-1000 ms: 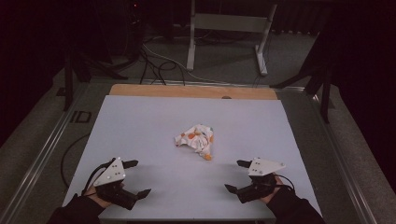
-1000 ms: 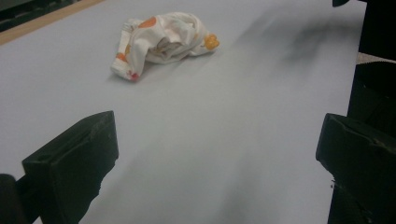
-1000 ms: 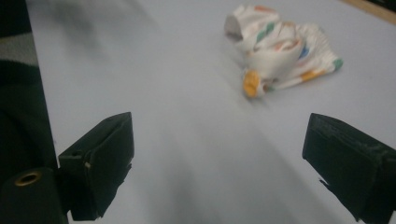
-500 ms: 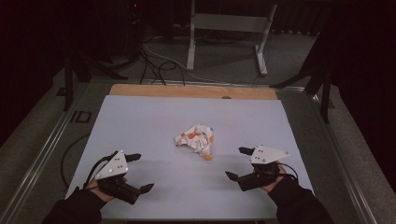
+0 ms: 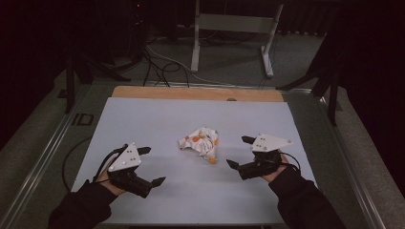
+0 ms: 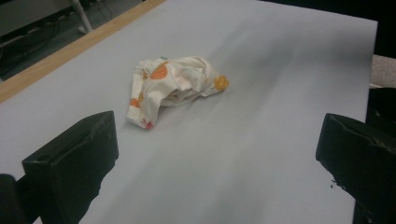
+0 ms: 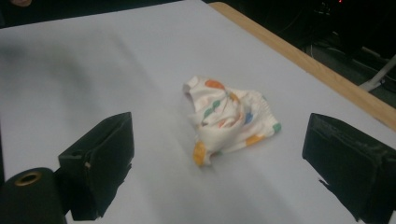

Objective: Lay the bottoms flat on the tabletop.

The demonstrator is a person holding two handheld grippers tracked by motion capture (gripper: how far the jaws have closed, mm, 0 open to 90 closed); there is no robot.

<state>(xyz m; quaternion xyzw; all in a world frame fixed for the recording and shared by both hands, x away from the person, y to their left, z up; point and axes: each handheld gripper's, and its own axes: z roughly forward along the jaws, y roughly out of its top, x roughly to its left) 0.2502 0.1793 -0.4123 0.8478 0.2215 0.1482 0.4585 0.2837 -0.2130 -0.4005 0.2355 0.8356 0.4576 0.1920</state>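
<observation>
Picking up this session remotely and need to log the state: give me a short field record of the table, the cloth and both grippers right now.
surface: pale sheet over a wooden table
item: crumpled white cloth with orange and coloured spots, near the sheet's centre
cloth state: bunched up, lying free, touching neither gripper
left gripper: open, near the person's edge, left of the cloth
right gripper: open, right of the cloth, closer to it
aim: both gripper views look at the cloth between open jaws
</observation>
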